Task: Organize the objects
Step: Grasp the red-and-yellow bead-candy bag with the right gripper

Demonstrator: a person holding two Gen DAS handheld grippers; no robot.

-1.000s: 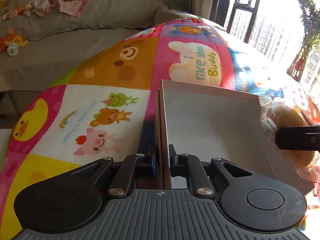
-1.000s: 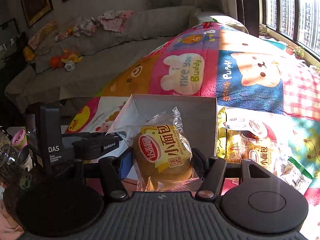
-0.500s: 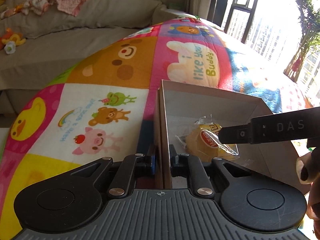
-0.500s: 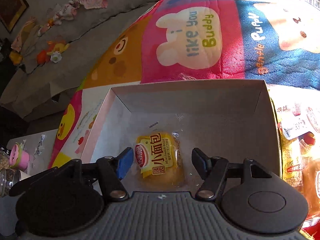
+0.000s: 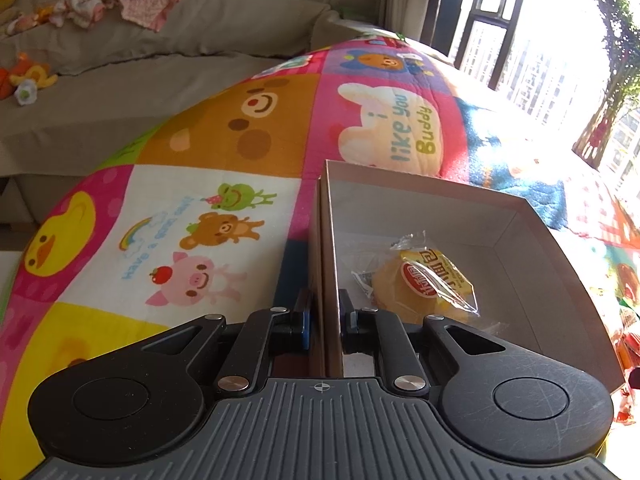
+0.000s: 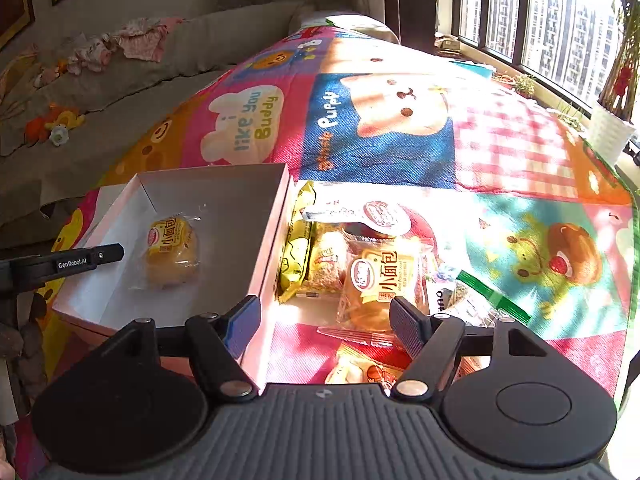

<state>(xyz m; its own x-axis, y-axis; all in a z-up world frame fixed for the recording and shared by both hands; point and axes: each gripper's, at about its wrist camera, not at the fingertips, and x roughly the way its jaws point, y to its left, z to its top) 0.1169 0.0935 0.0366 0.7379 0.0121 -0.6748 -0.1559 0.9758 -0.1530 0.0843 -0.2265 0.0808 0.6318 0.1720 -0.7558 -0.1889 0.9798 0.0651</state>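
A shallow white cardboard box [image 5: 420, 200] lies on the colourful play mat. My left gripper [image 5: 325, 316] is shut on the box's left wall. One wrapped small bread [image 5: 424, 284] rests on the box floor, also seen as the bread [image 6: 172, 252] inside the box [image 6: 224, 196] in the right wrist view. My right gripper [image 6: 324, 320] hovers open to the right of the box, its jaws closing slightly, above a pile of snack packets. A second wrapped bread [image 6: 380, 280] lies below, near the right fingertip; the pads touch nothing.
A yellow packet [image 6: 298, 248] and several other wrappers lie against the box's right wall. A grey sofa [image 5: 120, 80] with toys and clothes runs along the back. Windows and a potted plant [image 6: 612, 132] stand at the right. The left gripper's side [image 6: 68, 264] reaches in from the left.
My right gripper carried the bread over the box, let it go on the box floor, then swung right to the snack pile. The left gripper stayed clamped on the box wall.
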